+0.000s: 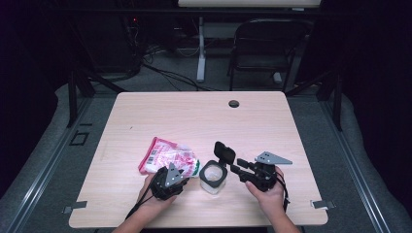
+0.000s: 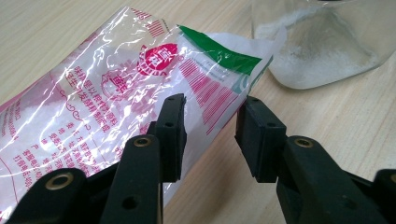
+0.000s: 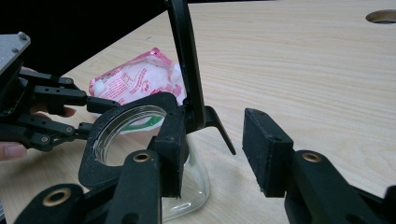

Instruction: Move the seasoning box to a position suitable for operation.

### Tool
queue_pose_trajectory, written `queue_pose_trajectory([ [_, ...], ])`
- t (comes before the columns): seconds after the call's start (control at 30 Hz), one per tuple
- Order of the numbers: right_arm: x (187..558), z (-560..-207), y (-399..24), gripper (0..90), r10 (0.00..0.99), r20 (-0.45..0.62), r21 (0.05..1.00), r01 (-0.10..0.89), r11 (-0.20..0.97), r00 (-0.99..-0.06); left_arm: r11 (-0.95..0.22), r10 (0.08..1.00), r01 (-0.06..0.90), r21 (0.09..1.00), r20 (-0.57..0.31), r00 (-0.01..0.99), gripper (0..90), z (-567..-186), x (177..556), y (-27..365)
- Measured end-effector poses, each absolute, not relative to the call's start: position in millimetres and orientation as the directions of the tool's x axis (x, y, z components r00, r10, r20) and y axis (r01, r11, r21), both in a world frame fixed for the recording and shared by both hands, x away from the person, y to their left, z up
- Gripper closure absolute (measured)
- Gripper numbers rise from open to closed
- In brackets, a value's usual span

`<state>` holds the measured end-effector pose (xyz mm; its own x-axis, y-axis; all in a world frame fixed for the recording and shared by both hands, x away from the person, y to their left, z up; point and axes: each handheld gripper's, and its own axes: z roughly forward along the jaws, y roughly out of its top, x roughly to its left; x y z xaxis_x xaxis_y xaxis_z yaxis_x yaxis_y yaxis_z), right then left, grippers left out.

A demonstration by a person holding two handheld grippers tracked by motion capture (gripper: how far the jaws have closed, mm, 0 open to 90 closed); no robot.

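In the left gripper view, the left gripper [image 2: 210, 135] has its two black fingers [image 2: 170, 135] half apart around the near corner of a clear plastic bag [image 2: 116, 88] printed in pink with a green strip; the bag's edge lies in the gap, but I cannot tell whether the pads press on it yet. That view also shows white powder inside the bag and in the bottom of a glass jar [image 2: 327, 51] just beyond the bag's corner. The right gripper view looks along the right gripper [image 3: 215, 144], whose fingers [image 3: 266, 149] stand wide apart: the left finger sits at the hinge of the jar's black lid [image 3: 187, 60], which stands upright and open, while the other finger is clear of it in the air. Here the jar [image 3: 191, 186] shows its round open mouth in a black collar, with the bag [image 3: 135, 81] behind it and the left gripper [image 3: 51, 112] reaching in from the left edge. From the high view the layout is plain: the bag [image 1: 167, 156] lies flat on the worktop [image 1: 194, 116] left of the jar [image 1: 213, 177], the left gripper [image 1: 170, 177] at its near corner, the right gripper [image 1: 243, 167] pointing in from the right at the raised lid [image 1: 224, 153]. A cable hole [image 1: 233, 103] sits near the far edge, and a folding chair [image 1: 267, 46] stands on the floor behind.
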<state>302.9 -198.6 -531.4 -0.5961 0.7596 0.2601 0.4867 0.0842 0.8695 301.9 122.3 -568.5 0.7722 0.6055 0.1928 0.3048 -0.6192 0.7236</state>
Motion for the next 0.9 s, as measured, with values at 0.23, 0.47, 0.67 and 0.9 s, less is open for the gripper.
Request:
queue_pose_trajectory([
  [0.23,302.6,-531.0,-198.7,59.5,0.759,0.262,0.87,0.487,0.081,-0.595,-0.608,0.608,0.31,0.731,0.179,0.773,73.0,-568.2,302.3,121.6],
  [0.47,302.3,-530.8,-198.4,59.5,0.759,0.262,0.87,0.487,0.083,-0.597,-0.595,0.618,0.322,0.737,0.163,0.769,78.0,-566.5,304.1,124.2],
  [0.67,301.9,-530.0,-199.0,59.2,0.76,0.257,0.872,0.482,0.084,-0.597,-0.577,0.626,0.335,0.745,0.14,0.767,81.1,-565.2,305.5,126.8],
  [0.9,300.8,-529.2,-197.7,58.5,0.755,0.256,0.877,0.473,0.081,-0.603,-0.555,0.637,0.345,0.757,0.12,0.762,84.8,-562.1,306.1,130.8],
])
